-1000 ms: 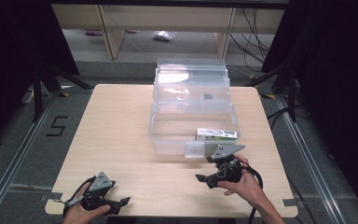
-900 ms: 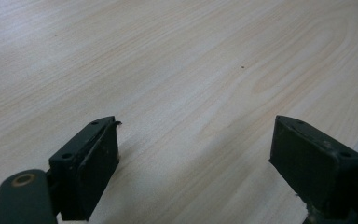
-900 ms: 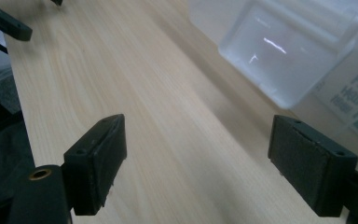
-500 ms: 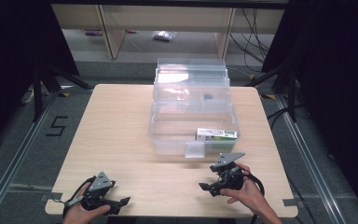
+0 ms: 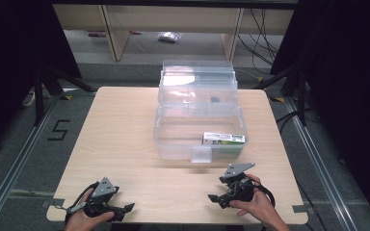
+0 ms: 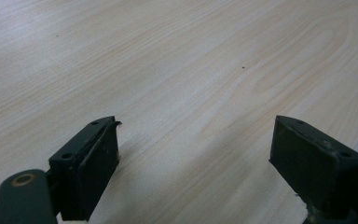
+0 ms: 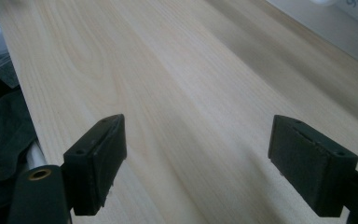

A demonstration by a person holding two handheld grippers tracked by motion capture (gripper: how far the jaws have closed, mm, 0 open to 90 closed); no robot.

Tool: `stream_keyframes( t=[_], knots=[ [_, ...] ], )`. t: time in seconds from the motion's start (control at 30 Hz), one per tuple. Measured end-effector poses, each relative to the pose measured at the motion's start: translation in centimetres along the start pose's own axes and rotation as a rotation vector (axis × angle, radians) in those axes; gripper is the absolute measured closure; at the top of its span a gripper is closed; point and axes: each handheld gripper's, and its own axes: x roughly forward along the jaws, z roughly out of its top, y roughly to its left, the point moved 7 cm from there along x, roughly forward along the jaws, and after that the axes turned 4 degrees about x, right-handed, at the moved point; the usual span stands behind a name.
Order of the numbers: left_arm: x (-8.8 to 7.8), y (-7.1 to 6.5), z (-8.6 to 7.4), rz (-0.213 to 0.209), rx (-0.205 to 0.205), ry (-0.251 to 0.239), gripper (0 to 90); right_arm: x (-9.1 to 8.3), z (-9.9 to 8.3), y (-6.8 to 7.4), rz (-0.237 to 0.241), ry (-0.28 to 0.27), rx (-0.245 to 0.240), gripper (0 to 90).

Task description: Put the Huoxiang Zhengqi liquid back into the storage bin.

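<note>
- The table (image 5: 125,139) is the largest thing: a pale wood-grain top with rounded corners, on a dark grey floor marked "5" at its 9 o'clock side.
- A clear plastic box (image 5: 173,139) stands just past the table's middle, toward 12 o'clock, its lid (image 5: 197,77) thrown back behind it; a small latch tab (image 5: 201,154) sticks out of its near wall.
- Inside the box, at its 4 o'clock corner, lies a flat carton (image 5: 224,138), white and green, long side along the near wall.
- A small dark thing (image 5: 215,100), too small to tell, sits farther back in the box.
- Nothing stands between the grippers and the box; bare wood lies there.
- The right gripper (image 5: 218,199) rests low on the table at 5 o'clock, near the box's near wall but apart from it, held by a hand (image 5: 255,204) from the table's edge; its jaws point toward 9 o'clock and its grey plate tilts upward.
- In the right gripper view, the right gripper (image 7: 196,158) has black, blocky jaws spread wide with only wood between them.
- The left gripper (image 5: 127,209) lies at the 7 o'clock corner, well apart from the box, in a hand (image 5: 84,221), jaws pointing toward 3 o'clock.
- In the left gripper view, the left gripper (image 6: 196,158) likewise has matt jaws wide apart, holding nothing, close over the grain.
</note>
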Motion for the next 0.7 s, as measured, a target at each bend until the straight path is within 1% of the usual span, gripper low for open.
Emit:
stream_keyframes(
  t=[0.03,0.07,0.1,0.13,0.17,0.2,0.23,0.27,0.3,0.33,0.37,0.4,0.43,0.47,0.5,0.53,0.57,0.6,0.63,0.67,0.7],
  knots=[
    [0.0,0.0,0.0,0.001,0.002,0.001,14.9,0.1,0.0,-0.3,-0.005,-0.014,-0.029,20.2],
    [0.0,0.0,0.0,0.0,0.005,0.0,14.9,0.0,-0.1,-0.1,0.0,-0.009,-0.005,20.1],
    [0.0,0.0,0.0,0.0,0.003,-0.002,14.9,0.0,-0.2,-0.1,-0.009,-0.019,0.006,20.0],
    [0.0,0.0,0.0,-0.002,0.001,-0.004,14.9,-0.1,-0.3,-0.2,-0.012,-0.003,0.0,20.0],
    [0.0,0.0,0.0,0.0,0.002,-0.004,14.9,0.0,-0.4,0.1,-0.008,-0.011,0.022,19.9],
    [0.0,0.0,0.0,0.0,0.001,-0.005,14.9,0.0,-0.5,-0.1,-0.003,-0.015,0.0,19.9],
    [0.0,0.0,0.0,0.0,0.003,-0.005,14.9,-0.2,-0.6,-0.1,-0.004,-0.004,-0.008,19.8],
    [0.0,0.0,0.0,0.001,0.002,-0.005,14.9,-0.2,-0.7,0.0,-0.002,-0.004,0.0,19.6],
    [0.0,0.0,0.0,0.001,0.003,-0.005,14.9,-0.3,-0.8,-0.1,-0.012,-0.001,0.007,19.2],
    [0.0,0.0,0.0,0.001,0.002,-0.006,14.9,-0.3,-0.9,0.2,-0.006,0.0,0.023,18.5],
    [0.0,0.0,0.0,0.002,0.003,-0.004,14.9,-0.3,-0.9,-0.1,-0.018,-0.013,-0.003,17.8],
    [0.0,0.0,0.0,0.002,0.002,-0.004,14.9,-0.2,-1.0,0.0,-0.014,-0.018,0.008,17.4],
    [0.0,0.0,0.0,0.002,0.003,-0.003,14.9,-0.2,-1.1,0.0,-0.005,-0.017,0.008,17.4],
    [0.0,0.0,0.0,0.002,0.002,-0.005,14.9,-0.5,-1.3,0.1,-0.011,0.002,0.033,17.4],
    [0.0,0.0,0.0,0.002,0.001,-0.005,14.9,-0.5,-1.4,0.1,-0.017,0.0,0.037,17.3],
    [0.0,0.0,0.0,0.001,0.002,-0.005,14.9,-0.4,-1.4,-0.1,-0.022,-0.013,0.016,17.2],
    [0.1,0.0,0.0,0.001,0.001,-0.006,14.9,-0.4,-1.5,-0.1,-0.035,-0.015,0.029,17.1],
    [0.1,0.0,0.0,0.001,0.002,-0.005,14.9,-0.5,-1.8,0.3,-0.028,0.0,0.07,17.1],
    [0.1,-0.1,0.0,-0.002,-0.008,-0.008,14.9,-0.6,-1.8,-0.2,-0.04,-0.003,0.021,17.1],
    [0.1,-0.1,0.0,0.0,0.003,-0.005,14.9,-0.7,-2.0,-0.1,-0.044,0.012,0.039,17.1],
    [0.1,-0.1,0.0,0.0,0.002,-0.003,14.9,-0.7,-2.3,0.2,-0.044,0.02,0.069,17.1]
  ],
)
